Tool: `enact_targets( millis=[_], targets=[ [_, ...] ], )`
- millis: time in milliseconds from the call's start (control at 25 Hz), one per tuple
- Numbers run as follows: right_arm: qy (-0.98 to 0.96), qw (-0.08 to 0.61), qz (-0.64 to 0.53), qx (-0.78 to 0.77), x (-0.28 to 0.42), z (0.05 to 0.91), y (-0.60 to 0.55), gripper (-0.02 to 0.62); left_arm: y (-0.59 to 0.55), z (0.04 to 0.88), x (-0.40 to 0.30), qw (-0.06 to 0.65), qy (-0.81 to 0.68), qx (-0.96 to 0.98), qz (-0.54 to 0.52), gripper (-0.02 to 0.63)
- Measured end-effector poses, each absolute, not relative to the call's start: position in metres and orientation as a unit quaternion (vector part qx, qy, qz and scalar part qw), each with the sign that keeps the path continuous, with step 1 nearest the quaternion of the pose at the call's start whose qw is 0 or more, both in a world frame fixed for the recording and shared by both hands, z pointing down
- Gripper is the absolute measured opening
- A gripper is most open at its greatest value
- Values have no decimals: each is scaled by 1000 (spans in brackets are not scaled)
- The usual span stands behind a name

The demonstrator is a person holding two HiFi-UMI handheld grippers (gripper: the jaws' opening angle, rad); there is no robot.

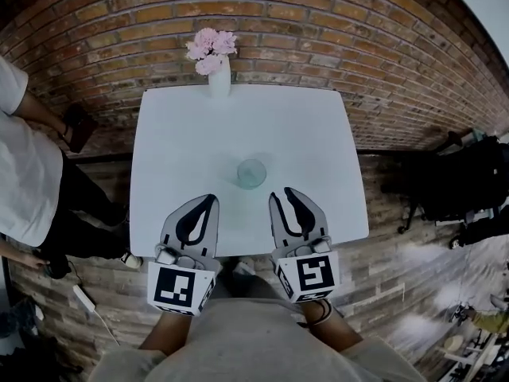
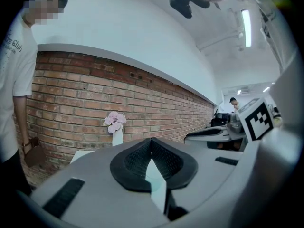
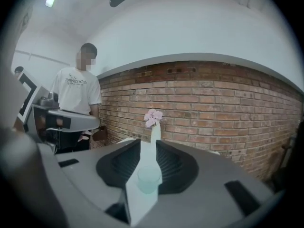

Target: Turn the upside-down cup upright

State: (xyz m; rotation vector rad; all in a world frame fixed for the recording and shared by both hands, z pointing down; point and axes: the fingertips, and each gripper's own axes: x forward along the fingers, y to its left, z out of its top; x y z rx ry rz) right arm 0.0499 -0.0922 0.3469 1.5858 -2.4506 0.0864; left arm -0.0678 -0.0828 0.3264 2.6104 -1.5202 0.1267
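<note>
Left hand-held gripper [image 1: 210, 200] together, right hand-held gripper [image 1: 283, 192] slightly apart; cup [image 1: 251, 173] on table [image 1: 318, 134]; vase [image 1: 219, 79] holds pink flowers [image 1: 211, 48].

I'm at a white square table [image 1: 310, 126] set up against a red brick wall [image 1: 334, 22], painted white higher up. A white vase [image 1: 219, 79] of pink flowers [image 1: 211, 48] sits mid far edge. The floor [image 1: 398, 245] looks bricky too, with a strip light [image 2: 246, 27] overhead.
</note>
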Motion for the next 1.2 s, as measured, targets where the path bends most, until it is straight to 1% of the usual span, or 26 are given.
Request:
enact_targets(
  millis=[80, 520, 920, 1200],
  targets=[
    [-839, 123, 39, 528, 49, 360, -100, 131, -88, 331, -66, 67, -504, 860, 43, 9],
    [-856, 228, 70, 459, 26, 420, -130, 246, -107, 343, -72, 78, -519, 850, 55, 9],
    [-849, 285, 90, 437, 16, 454, -147, 288, -115, 350, -85, 93, -526, 843, 58, 9],
    [-842, 321, 105, 421, 16, 470, -160, 296, -121, 354, -87, 95, -528, 842, 63, 9]
  ],
)
